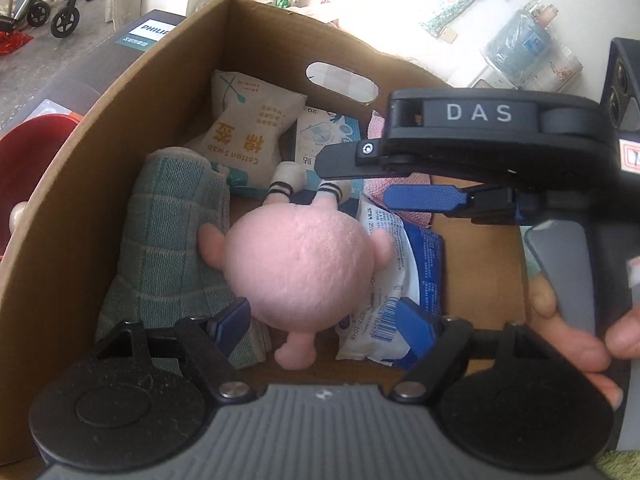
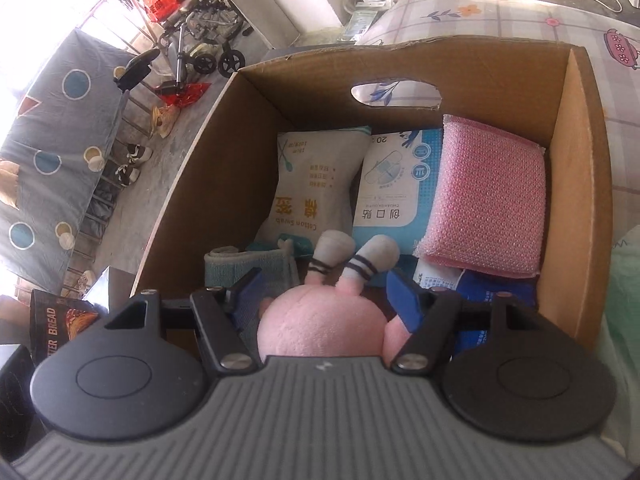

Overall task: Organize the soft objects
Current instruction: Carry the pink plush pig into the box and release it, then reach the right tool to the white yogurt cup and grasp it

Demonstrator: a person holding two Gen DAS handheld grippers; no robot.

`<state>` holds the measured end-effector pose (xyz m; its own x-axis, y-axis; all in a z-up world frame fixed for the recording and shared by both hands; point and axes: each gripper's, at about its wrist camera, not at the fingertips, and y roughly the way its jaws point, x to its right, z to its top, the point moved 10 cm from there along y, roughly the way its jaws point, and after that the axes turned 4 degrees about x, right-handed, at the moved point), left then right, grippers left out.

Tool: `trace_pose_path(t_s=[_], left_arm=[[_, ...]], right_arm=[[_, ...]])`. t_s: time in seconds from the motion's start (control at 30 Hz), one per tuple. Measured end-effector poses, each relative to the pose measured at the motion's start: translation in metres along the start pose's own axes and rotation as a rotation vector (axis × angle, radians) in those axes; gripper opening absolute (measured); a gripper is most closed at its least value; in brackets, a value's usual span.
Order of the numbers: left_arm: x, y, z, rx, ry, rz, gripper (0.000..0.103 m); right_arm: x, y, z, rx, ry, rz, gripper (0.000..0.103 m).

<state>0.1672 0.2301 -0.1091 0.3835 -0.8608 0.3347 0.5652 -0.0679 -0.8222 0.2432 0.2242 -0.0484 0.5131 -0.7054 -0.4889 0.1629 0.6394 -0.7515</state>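
A pink plush toy [image 1: 300,256] [image 2: 320,328] lies in a brown cardboard box [image 1: 160,64] [image 2: 580,160], its striped-sock feet towards the far wall. My left gripper [image 1: 320,318] is open, one pad on each side of the round head, neither visibly pressing on it. The right gripper [image 2: 326,280] [image 1: 354,180] reaches in from the right and is also open, with the toy's legs loose between its fingers. Under and around the toy lie a green towel [image 1: 168,232], a cotton swab packet [image 2: 312,184], a plaster pack [image 2: 396,184], a pink sponge [image 2: 484,196] and a blue-white packet [image 1: 400,264].
A person's hand [image 1: 580,344] holds the right gripper's grip. A red bowl [image 1: 32,152] sits left of the box, and a bread carton [image 2: 52,332] stands beside it. A wheelchair [image 2: 200,40] stands on the floor beyond. A flowered tablecloth [image 2: 520,12] lies behind the box.
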Motion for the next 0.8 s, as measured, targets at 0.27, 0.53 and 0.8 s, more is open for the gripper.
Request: trace_pose_path(t_s=[0.27,0.53,0.8], left_arm=[[0.027,-0.054,0.004,0.157,0.083,-0.023,0.082],[0.120,-0.110,-0.027,0.325,0.346,-0.170,0.088],[0.203,-0.101,-0.093,0.292,0.509,-0.325,0.088]], right_arm=[[0.011,-0.080,0.002,0.151,-0.005,0.075,0.072],[0.087,-0.239,-0.060,0.402,0.078,0.036,0.081],[0.197,-0.360,-0.173,0.639,0.289,-0.129,0.085]])
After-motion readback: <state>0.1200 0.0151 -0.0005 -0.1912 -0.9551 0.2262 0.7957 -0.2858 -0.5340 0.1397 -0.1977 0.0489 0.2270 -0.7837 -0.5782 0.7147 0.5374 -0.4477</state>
